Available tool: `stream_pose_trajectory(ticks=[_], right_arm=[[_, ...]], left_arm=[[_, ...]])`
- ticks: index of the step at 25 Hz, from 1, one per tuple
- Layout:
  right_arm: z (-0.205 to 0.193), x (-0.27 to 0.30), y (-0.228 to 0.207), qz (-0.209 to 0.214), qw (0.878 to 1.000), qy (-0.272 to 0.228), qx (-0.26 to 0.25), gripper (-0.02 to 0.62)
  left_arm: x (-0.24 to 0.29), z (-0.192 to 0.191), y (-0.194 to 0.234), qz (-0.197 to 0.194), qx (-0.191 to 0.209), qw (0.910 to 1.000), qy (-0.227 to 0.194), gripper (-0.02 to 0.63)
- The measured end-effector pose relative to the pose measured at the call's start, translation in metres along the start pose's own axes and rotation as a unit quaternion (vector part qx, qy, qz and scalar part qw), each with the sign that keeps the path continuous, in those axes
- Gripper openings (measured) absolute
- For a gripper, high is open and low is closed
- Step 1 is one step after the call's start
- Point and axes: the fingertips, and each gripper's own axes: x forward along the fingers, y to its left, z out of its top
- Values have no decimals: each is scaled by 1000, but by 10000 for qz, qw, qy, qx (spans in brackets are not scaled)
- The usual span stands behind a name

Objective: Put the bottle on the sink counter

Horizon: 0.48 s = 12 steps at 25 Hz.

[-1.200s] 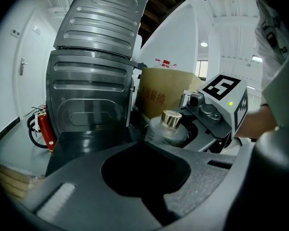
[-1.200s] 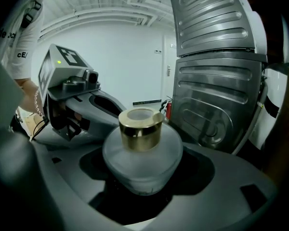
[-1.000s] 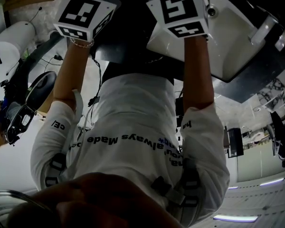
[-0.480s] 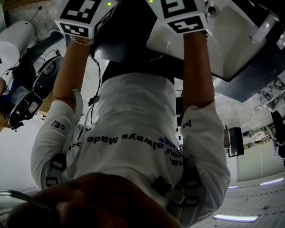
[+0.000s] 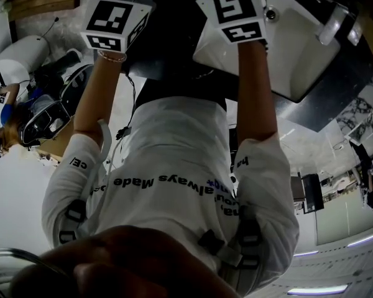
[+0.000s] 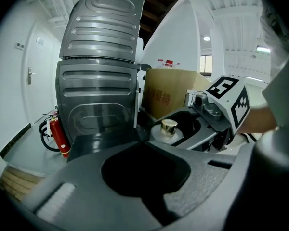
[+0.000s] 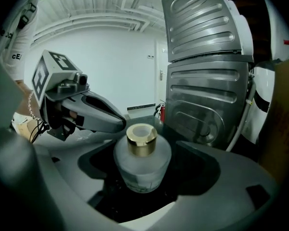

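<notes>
Bottle [image 7: 142, 165] of frosted glass, squat and round-shouldered, with a short shiny gold cap [image 7: 141, 139]. It appears to stand upright on the dark speckled counter [image 7: 111, 201], just beside the white basin [image 5: 298, 48] and, as far as the head view suggests, near the counter's front edge, the one closest to the person.

The right gripper [image 7: 144, 148] has its 2 broad grey jaws spread around the bottle, with a dark gap showing on each side. The jaws are matte, with curved hollows facing inward. The left gripper [image 6: 142, 143] has its jaws pressed together with nothing between them. It hovers just beside the bottle, its pointed nose aimed toward it.

Risk, as a judgement: if the right gripper pulls back crookedly, 1 jaw could catch the smooth glass and slide or tip the bottle toward the basin or off the front edge. The left gripper's nose could also nudge it. The wide base should resist tipping, but the polished counter gives little grip, and glass would likely chip or break on so hard a surface.

A ribbed grey metal panel [image 7: 207, 100] stands behind.
</notes>
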Motion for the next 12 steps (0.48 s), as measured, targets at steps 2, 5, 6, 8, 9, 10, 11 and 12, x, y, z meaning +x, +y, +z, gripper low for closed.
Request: stream_pose_trajectory(ticks=[2,5,6,8,9,10,11,12], right_arm=[[10,-16,1,-78,9999,-108,28,356],[30,-44,2,-214,9991,-347,118,354],[39,-55,3,-264,9983,-479,179,354],[60,-78,6,-333,9962,-754,286,353],[71,-89,9,-344,9951,-875,309,353],[82,-100,12,-343,9940,-989,313,351],[92,-110,16,-334,9930,-1092,302,349],[101,-120,21,-320,9921,-1181,288,342]], left_arm=[[-15,11,-4,29,-4,9999,-151,3],[-38,33,-18,-10,-14,9992,-397,3],[-46,42,-24,-33,-19,9988,-491,2],[-63,60,-36,-101,-47,9975,-691,3],[-72,70,-43,-145,-71,9967,-800,3],[-81,79,-49,-185,-92,9956,-914,2],[-90,89,-56,-217,-100,9944,-1030,3],[-100,98,-62,-245,-90,9931,-1142,3]])
